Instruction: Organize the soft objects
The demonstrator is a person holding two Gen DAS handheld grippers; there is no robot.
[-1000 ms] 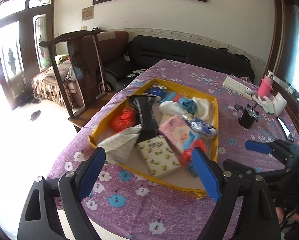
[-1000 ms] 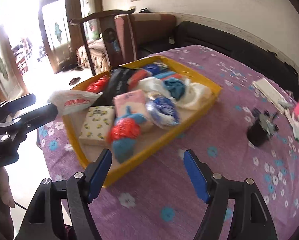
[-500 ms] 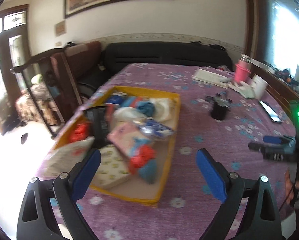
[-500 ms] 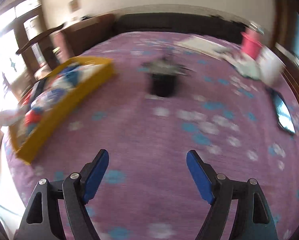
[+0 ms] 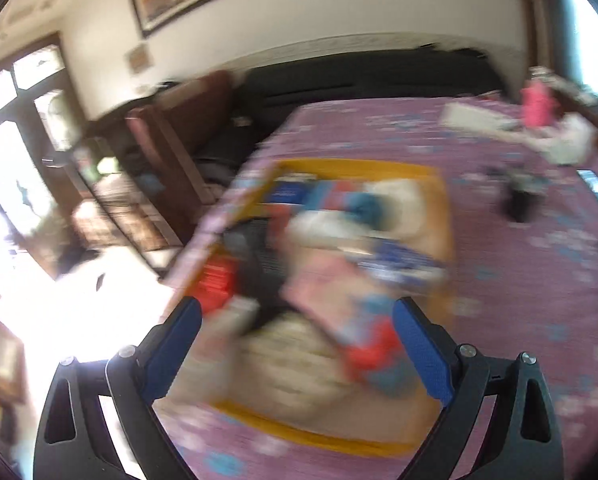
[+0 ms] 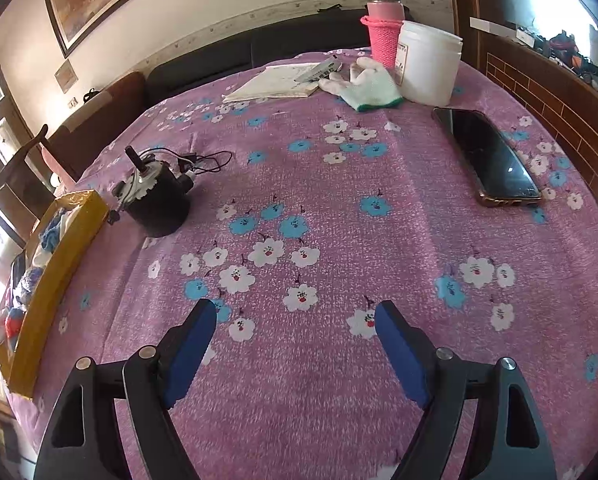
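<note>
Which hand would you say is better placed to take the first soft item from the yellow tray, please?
Left, probably. The left gripper is open and aimed at the yellow tray. The right gripper, also open, faces bare tablecloth, the tray at its view's left edge.

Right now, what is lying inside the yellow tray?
The yellow tray holds a heap of soft packets and cloths, red, blue, pink and white. Blur hides details, and whatever lies beneath the heap is covered.

Blur over the yellow tray

Motion smear melts the soft items (image 5: 339,248) in the yellow tray (image 5: 447,216) into colour patches; beside the black pot (image 6: 157,204), the tray runs off-frame.
</note>
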